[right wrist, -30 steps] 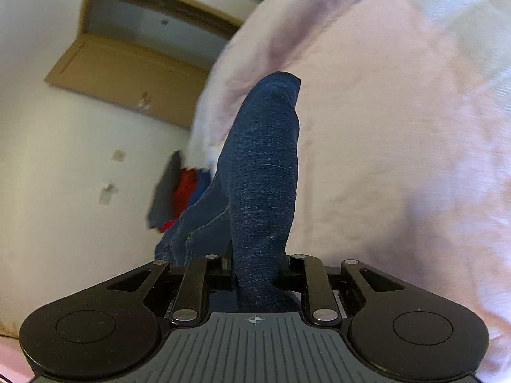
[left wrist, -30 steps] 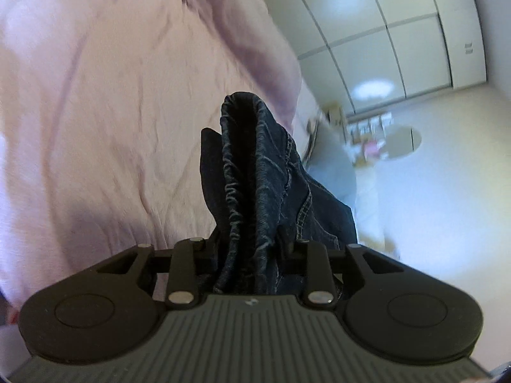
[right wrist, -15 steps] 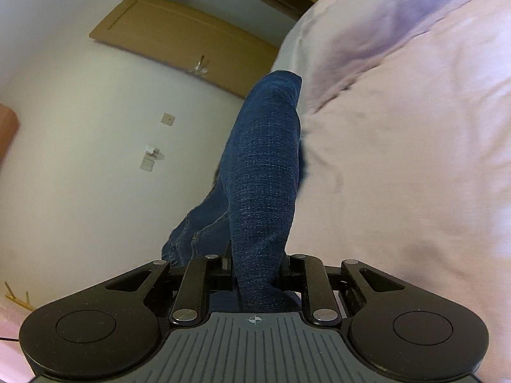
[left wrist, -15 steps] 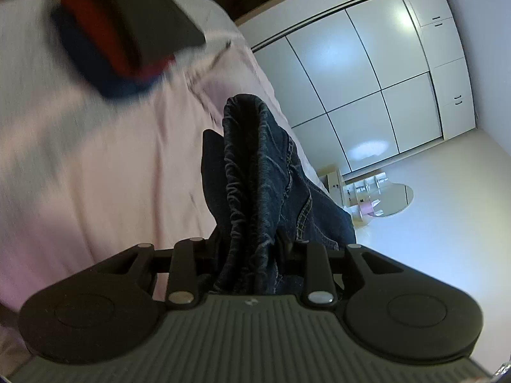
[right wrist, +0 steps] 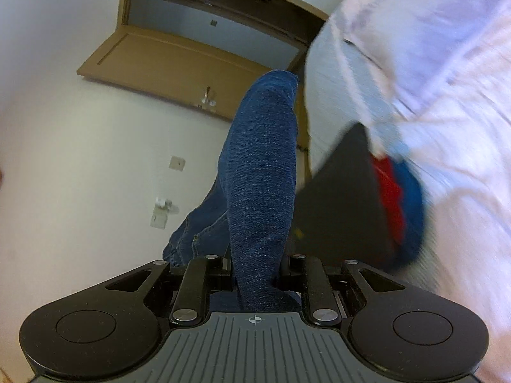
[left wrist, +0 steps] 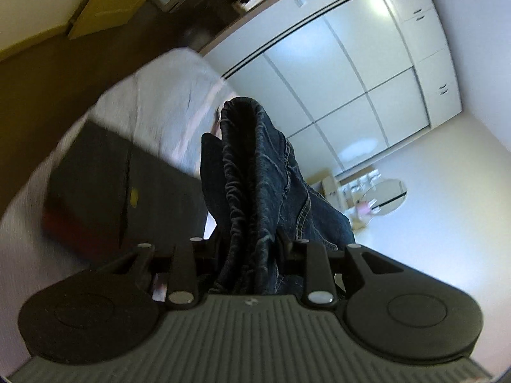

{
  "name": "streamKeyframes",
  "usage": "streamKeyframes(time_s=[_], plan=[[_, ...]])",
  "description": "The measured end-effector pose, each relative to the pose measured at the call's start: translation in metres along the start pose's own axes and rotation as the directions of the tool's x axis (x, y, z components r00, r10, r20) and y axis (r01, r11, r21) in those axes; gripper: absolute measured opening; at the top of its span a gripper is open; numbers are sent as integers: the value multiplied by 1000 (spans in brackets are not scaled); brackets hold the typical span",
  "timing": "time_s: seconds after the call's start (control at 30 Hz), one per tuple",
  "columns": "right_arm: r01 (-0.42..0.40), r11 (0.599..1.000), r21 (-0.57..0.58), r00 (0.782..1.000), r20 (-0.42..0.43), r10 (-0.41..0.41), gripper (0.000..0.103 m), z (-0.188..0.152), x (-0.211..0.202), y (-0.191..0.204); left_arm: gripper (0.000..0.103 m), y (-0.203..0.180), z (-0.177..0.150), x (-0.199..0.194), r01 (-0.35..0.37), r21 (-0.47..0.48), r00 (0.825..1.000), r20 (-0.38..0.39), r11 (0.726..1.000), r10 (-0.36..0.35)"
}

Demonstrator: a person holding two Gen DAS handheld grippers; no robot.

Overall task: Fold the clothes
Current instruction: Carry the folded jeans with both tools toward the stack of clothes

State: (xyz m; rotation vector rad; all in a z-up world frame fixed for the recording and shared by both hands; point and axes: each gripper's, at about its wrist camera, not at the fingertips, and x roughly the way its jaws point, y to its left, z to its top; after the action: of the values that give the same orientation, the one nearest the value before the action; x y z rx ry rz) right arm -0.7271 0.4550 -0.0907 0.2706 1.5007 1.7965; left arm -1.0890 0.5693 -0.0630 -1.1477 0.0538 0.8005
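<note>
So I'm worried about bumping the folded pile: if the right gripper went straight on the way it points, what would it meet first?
Probably not the pile. The right gripper, shut on the jeans, aims past them at the wall; the folded stack lies just right of that line, though depth is unclear.

Bed (left wrist: 153,102), pale pink sheet; folded stack (right wrist: 367,204) lies on it: black on top, red and blue underneath.

We note coarse woven denim jeans (left wrist: 255,172), matt black plastic on the left gripper (left wrist: 247,239), glossy wardrobe doors (left wrist: 351,73) behind the jeans, and soft pink bed cloth (right wrist: 447,73).
</note>
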Motion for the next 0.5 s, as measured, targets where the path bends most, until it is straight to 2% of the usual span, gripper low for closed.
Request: streamKeyframes(time_s=[0.13,0.2,0.33,0.5], plan=[[10,1000,-25,1000,16,-10,19,39,53,23,25,15,54,23,19,-8,1000,10,1000,-19],[20,1000,-22,1000,12,-20,19,48,72,17,25,28,72,37,20,-17,1000,-1,1000,-20],[57,998,21,998,-9,-56,19,54,96,-4,25,66,92,66,0,-56,999,-47,998,-3],[122,988,92,992,-48,-118,19,54,131,-45,25,114,101,103,-40,-99,993,-111,994,29]])
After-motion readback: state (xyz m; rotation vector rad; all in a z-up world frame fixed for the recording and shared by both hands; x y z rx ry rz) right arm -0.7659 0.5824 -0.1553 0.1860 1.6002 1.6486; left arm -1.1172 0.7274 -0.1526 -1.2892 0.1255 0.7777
